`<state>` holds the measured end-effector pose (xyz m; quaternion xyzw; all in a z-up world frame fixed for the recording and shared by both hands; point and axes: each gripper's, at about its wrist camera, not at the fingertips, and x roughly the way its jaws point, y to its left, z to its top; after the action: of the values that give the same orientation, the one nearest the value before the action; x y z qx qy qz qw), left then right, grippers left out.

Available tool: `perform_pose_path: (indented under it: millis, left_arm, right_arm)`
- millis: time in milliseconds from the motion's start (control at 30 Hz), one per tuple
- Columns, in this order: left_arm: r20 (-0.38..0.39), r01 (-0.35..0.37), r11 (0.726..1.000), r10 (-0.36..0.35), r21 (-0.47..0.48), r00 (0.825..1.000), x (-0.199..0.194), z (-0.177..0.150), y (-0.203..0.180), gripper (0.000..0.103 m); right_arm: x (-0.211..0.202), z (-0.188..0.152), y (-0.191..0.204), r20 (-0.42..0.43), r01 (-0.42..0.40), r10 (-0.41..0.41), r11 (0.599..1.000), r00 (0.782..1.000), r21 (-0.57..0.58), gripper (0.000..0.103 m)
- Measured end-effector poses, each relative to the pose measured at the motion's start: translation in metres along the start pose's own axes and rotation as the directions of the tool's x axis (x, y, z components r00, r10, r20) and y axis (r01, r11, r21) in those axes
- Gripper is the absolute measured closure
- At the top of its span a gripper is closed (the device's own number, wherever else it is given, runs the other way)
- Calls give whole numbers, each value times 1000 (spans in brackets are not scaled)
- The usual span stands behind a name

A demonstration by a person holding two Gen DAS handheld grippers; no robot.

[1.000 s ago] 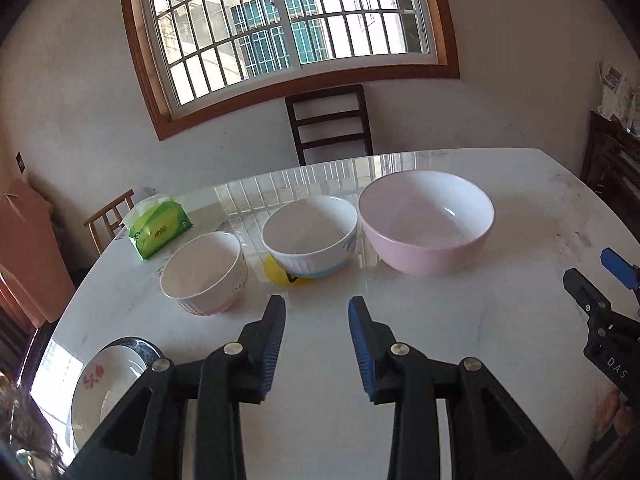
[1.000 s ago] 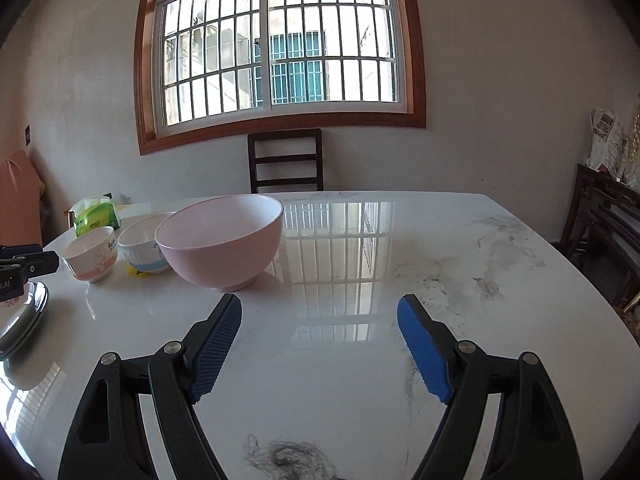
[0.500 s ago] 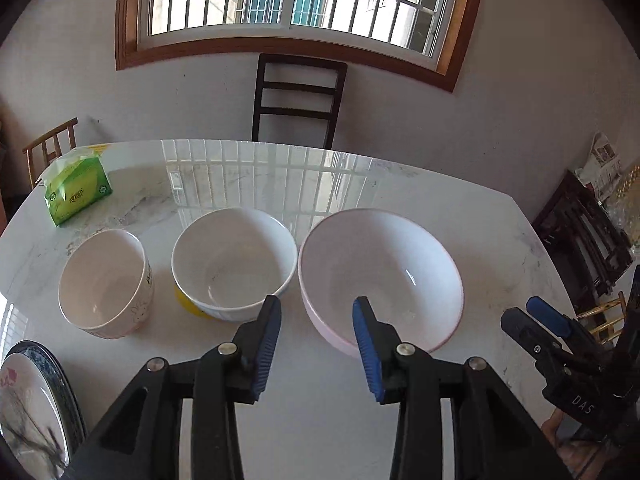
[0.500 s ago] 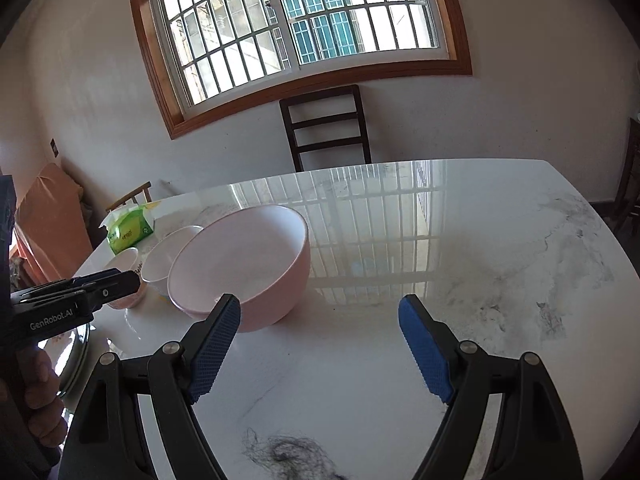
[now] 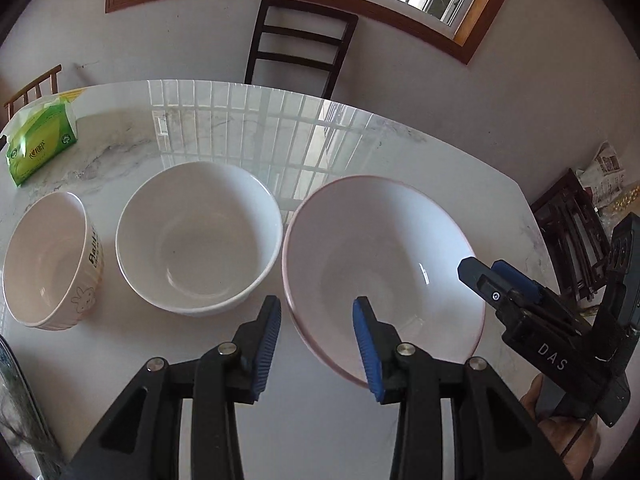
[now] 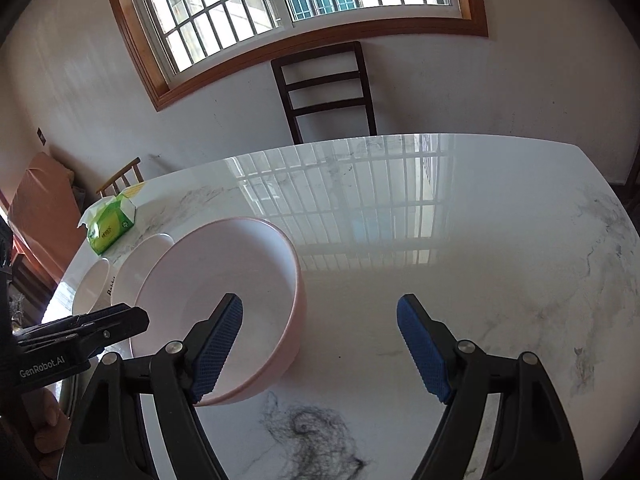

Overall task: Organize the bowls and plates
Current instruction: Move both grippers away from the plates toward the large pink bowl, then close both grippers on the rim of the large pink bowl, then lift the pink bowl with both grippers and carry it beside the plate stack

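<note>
Three bowls stand in a row on the marble table (image 6: 480,240): a small cream bowl (image 5: 44,268), a white bowl (image 5: 200,236) and a large pink bowl (image 5: 384,264) (image 6: 224,280). My left gripper (image 5: 317,309) is open and straddles the pink bowl's near left rim, one finger outside and one over the inside, pads apart from it. My right gripper (image 6: 320,306) straddles the bowl's right wall; its jaws are closing, but the pads are clear of the wall. Each gripper shows in the other view, the right gripper (image 5: 496,280) and the left gripper (image 6: 120,320).
A green tissue pack (image 5: 40,144) lies at the table's far left. A plate's dark rim (image 5: 12,392) shows at the near left edge. A tuft of hair (image 6: 312,436) lies on the marble by my right gripper. A dark chair (image 6: 324,88) stands behind the table.
Both grippers tilted down and closed in on the pink bowl. The left swung right from the small bowls to its rim; the right moved left until its wall came between the fingers.
</note>
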<state>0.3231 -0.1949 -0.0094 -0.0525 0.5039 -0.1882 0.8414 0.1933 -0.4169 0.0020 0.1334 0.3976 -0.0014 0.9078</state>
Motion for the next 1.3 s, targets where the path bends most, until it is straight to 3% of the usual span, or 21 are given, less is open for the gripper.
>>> perform_pose_path:
  millis: [333,400,433,500,533,633,967,1300]
  left_arm:
    - [-25,2,999,-3,-39,1000,18,1,2,65]
    - [-24,-2,1000,2,-30,1000,20,1,0,69]
    - [-25,-20,1000,20,-16,1000,22,1,-2,80]
    - [-20,-47,999,47,7,999,20,-1,-6,81]
    - [-17,-60,998,60,15,998,19,-2,-7,82]
    - [-5,-50,999,50,5,999,10,-11,-5,85]
    - [110,-20,1000,21,-10,994,-67,-51,-2,85]
    - [145,-33,998,40,-53,989,-127,-107,23,85]
  right_arm:
    - [39,7,6,-82,68,-72,996,994,-52,47]
    - [46,6,7,-109,69,-76,996,991,-63,63]
    - [48,5,8,-119,73,-81,995,990,-72,68]
    - [52,4,12,-132,92,-106,990,986,-106,88]
    - [53,2,15,-136,95,-111,988,985,-118,92]
    - [49,-1,21,-111,142,-162,975,981,-170,92]
    - [-16,-17,38,-6,145,-149,971,989,-189,93]
    - [-72,-65,84,40,124,-118,960,992,-250,93]
